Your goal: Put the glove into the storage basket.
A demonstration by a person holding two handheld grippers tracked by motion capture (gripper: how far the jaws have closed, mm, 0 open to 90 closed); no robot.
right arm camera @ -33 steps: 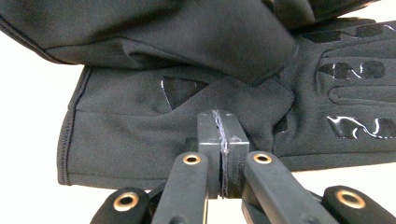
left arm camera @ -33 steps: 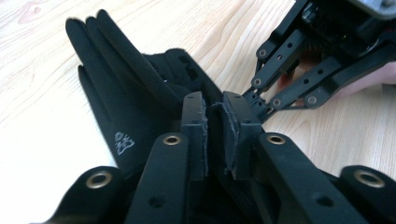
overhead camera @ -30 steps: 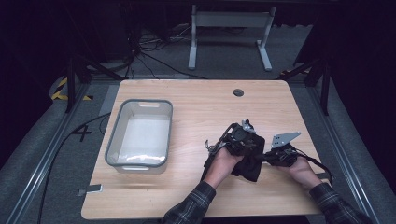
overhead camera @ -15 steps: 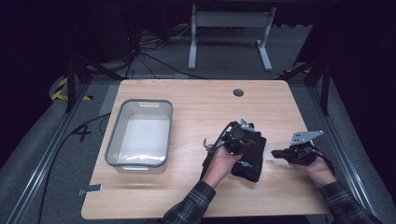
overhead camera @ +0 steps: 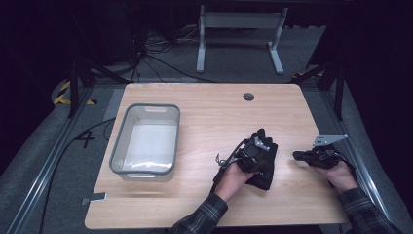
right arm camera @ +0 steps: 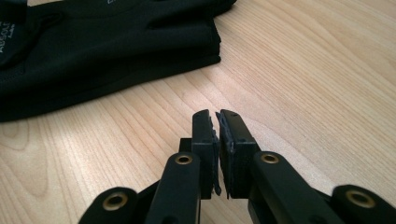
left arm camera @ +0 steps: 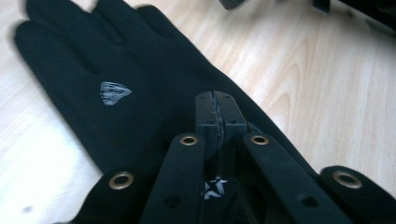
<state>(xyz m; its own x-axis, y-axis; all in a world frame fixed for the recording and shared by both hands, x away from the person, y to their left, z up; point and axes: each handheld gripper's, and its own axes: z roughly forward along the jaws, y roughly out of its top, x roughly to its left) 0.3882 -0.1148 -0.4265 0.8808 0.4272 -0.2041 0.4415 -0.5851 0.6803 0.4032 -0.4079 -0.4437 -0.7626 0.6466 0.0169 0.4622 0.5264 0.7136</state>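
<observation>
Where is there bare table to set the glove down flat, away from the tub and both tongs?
The wide strip of table behind the black glove, between the grey tub and the round hole, lies bare. So does the near-left corner in front of the tub. The front right is crowded: left tongs over the glove, right tongs beside it.

Matt cloth glove (left arm camera: 140, 93), wood-grain table (right arm camera: 303, 70)

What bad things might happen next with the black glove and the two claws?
The left claw sits shut over the black glove with no cloth visibly pinched, so a lift might leave the glove on the table. The right claw is shut over bare wood beside the glove; it would probably have to open before grabbing. The bin sits well off to the left, so a weak hold could drop the glove.
</observation>
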